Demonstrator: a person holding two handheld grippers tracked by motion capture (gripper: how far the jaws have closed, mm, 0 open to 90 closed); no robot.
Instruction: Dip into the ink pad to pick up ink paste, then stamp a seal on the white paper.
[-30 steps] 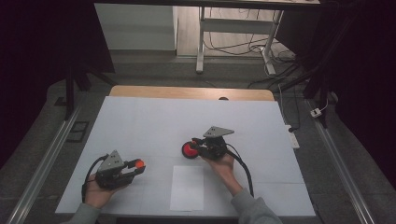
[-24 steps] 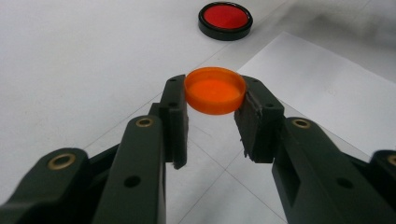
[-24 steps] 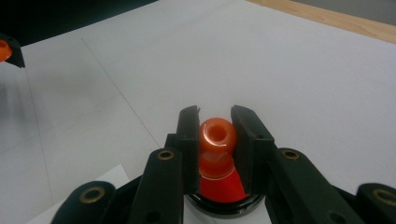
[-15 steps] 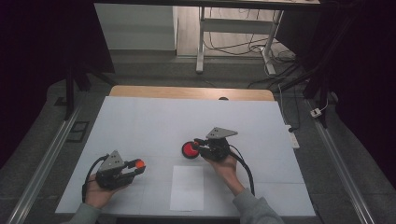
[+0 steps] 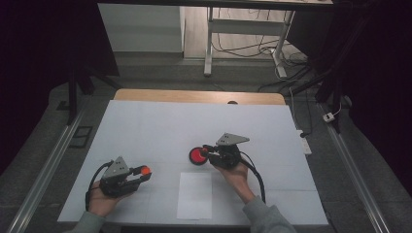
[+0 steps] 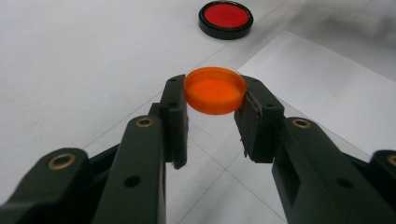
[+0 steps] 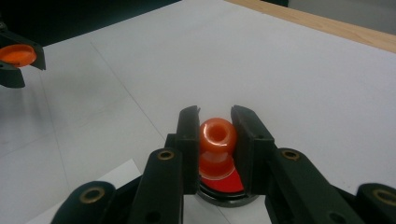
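Surface: white-covered table (image 5: 145,126), wooden edge at the far side, dark room beyond.
Nearest: loose white paper sheet (image 5: 194,195) between the person's forearms.
Left gripper (image 6: 214,100): jaws closed on an orange cap (image 6: 215,89), held just off the table at the near left.
Right gripper (image 7: 215,140): jaws clamped on an orange bottle neck (image 7: 217,135), seemingly over a black-rimmed red dish (image 5: 197,156) mid-table.
Progress: both pieces are gripped but well apart; bringing the cap to the bottle mouth likely remains.

Orange cap (image 6: 215,89) level between tool pads — orange nozzle-like piece (image 7: 217,140) upright over red-centred black disc (image 5: 197,156).
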